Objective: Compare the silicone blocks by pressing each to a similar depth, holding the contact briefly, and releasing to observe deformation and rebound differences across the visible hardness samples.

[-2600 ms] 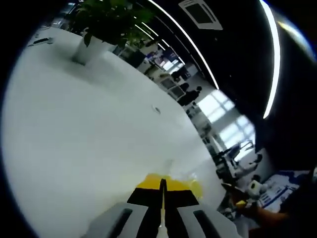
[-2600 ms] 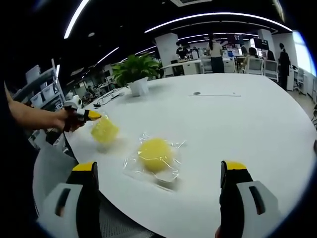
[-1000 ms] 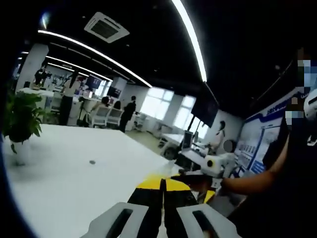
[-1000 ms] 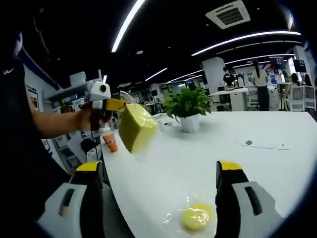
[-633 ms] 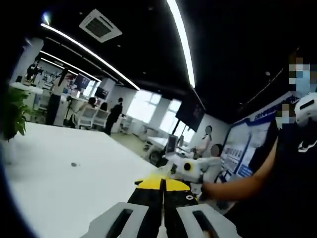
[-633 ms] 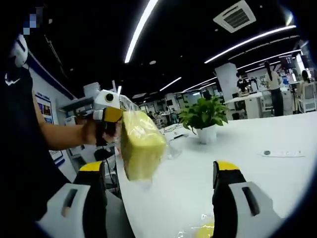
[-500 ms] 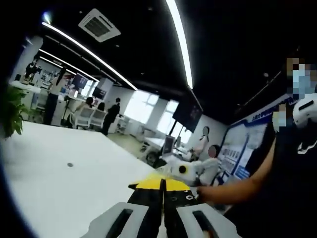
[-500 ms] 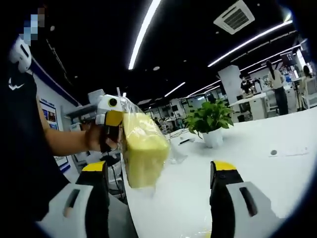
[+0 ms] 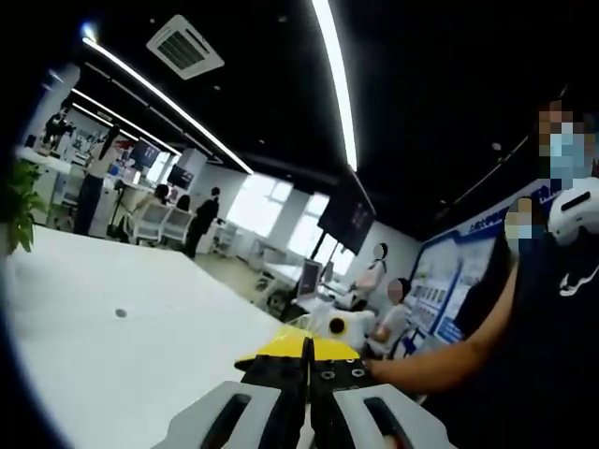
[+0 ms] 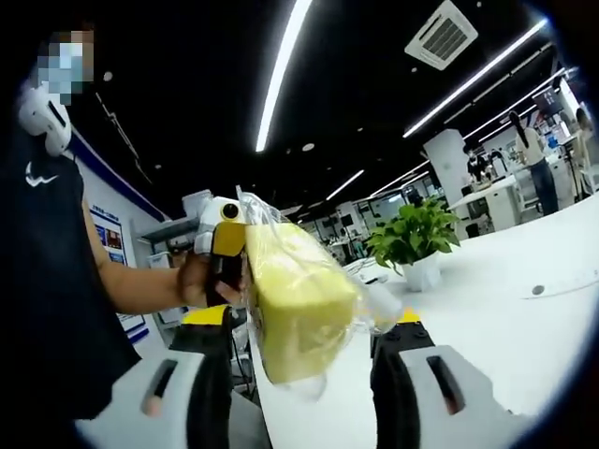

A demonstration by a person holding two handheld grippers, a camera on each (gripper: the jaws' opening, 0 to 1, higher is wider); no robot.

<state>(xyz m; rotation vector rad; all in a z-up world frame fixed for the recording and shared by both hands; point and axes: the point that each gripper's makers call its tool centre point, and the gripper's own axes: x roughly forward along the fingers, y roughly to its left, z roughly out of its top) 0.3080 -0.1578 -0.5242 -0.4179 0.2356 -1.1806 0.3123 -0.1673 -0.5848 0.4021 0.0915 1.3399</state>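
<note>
Carried closer since a moment ago: bagged yellow silicone block (image 10: pixel 301 299), clamped in left gripper (image 10: pixel 227 245), now between parted jaws of right gripper (image 10: pixel 301 374), above white table (image 10: pixel 505 318).

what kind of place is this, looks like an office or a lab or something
Most likely an open-plan office or showroom: a big white table with a potted plant, strip lights and an air-conditioning vent on a dark ceiling, and desks with people behind.
</note>
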